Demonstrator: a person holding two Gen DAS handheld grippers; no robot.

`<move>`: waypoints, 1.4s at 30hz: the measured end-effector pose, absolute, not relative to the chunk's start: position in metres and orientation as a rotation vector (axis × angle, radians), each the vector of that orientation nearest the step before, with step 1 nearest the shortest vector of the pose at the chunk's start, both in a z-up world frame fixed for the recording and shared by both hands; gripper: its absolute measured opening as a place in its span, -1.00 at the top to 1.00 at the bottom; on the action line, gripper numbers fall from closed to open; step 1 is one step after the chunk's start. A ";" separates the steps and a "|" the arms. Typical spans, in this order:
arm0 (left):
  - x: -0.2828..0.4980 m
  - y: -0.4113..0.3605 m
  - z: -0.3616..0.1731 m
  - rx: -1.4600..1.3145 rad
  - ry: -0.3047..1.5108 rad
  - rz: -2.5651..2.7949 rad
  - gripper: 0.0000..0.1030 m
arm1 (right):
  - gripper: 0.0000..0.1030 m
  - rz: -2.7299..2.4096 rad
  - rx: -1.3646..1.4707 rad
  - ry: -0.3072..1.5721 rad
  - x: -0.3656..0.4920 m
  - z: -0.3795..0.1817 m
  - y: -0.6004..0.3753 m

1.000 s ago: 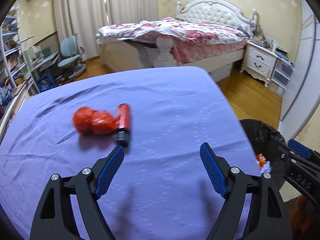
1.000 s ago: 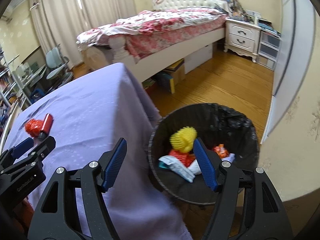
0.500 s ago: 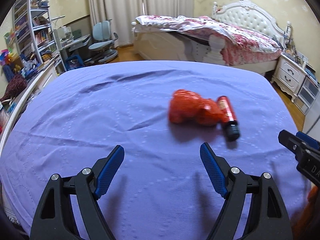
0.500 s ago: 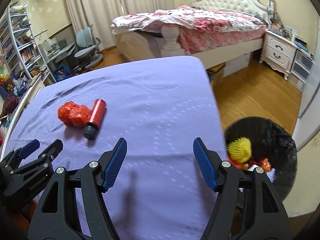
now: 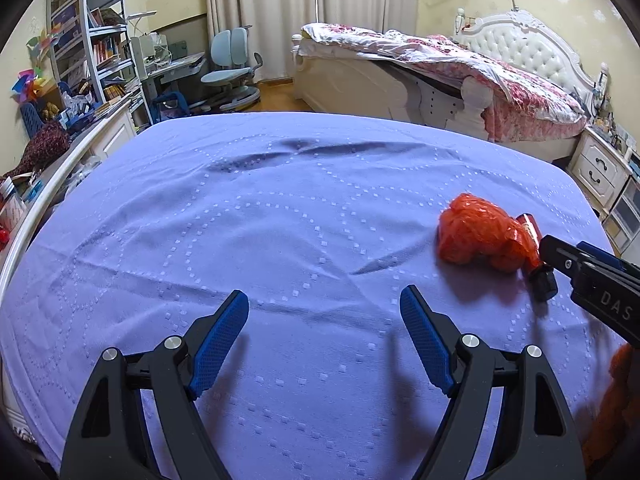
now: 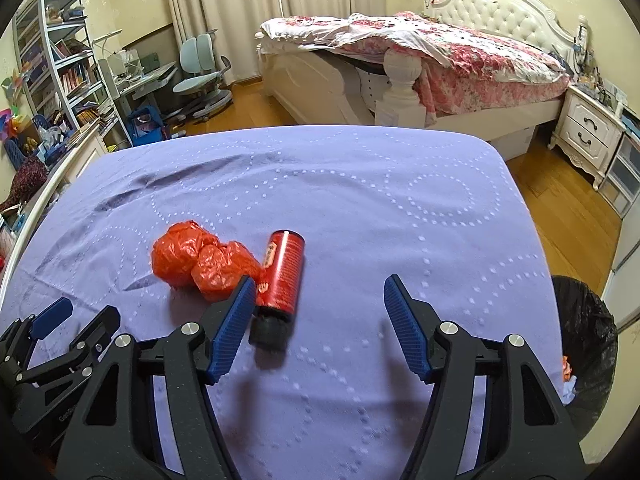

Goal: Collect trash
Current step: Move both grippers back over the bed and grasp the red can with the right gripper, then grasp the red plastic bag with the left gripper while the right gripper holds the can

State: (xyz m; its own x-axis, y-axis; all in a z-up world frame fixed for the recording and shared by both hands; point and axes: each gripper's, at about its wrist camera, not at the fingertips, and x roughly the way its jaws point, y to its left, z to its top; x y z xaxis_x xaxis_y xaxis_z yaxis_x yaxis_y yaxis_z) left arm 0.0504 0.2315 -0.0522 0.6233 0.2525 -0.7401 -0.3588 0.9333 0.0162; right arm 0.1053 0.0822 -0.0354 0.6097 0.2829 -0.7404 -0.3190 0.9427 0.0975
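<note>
A crumpled red plastic bag (image 6: 202,258) lies on the purple tablecloth (image 6: 360,208), touching a red can with a black cap (image 6: 280,280) on its right. In the right wrist view my right gripper (image 6: 320,286) hovers above the cloth; its jaws are closing, its left finger overlaps the can's lower end, and nothing is pressed between the pads. My left gripper (image 5: 324,302) stands open over bare cloth, left of the red bag (image 5: 478,240) and can (image 5: 538,264). The right gripper's tip (image 5: 592,268) shows at the right edge of the left wrist view.
A black-lined trash bin (image 6: 584,344) with scraps inside stands on the wooden floor past the table's right edge. Beyond the table are a bed (image 6: 420,52), a nightstand (image 6: 588,128), a desk chair (image 6: 200,68) and bookshelves (image 6: 60,64). A white rail (image 5: 36,200) borders the table's left side.
Both views swung left, away from the bin and over the table. The bag and can now sit just ahead of the right gripper, whose jaws have narrowed a little.
</note>
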 end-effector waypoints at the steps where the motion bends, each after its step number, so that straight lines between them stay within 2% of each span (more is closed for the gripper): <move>1: 0.051 0.232 -0.053 -0.144 0.829 0.349 -0.52 | -0.11 0.349 -0.050 0.852 0.107 -0.036 0.086; 6: 0.051 0.231 -0.053 -0.136 0.827 0.341 -0.52 | 0.07 0.366 -0.067 0.879 0.116 -0.041 0.093; 11: 0.054 0.229 -0.052 -0.132 0.821 0.333 -0.52 | 0.54 0.373 -0.080 0.891 0.116 -0.045 0.093; 29: 0.085 0.165 -0.048 -0.057 0.784 0.157 -0.57 | 0.55 0.283 -0.020 0.886 0.114 -0.046 0.032; 42: 0.114 0.160 -0.052 -0.067 0.831 0.153 -0.59 | 0.55 0.300 0.019 0.888 0.123 -0.046 0.015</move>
State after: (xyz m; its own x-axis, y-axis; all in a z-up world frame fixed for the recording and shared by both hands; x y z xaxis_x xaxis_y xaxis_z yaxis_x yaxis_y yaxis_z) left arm 0.1144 0.1604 -0.0522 0.6638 0.1095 -0.7398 -0.1620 0.9868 0.0007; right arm 0.1226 0.0154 -0.0463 0.5917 0.2655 -0.7612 -0.2503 0.9581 0.1397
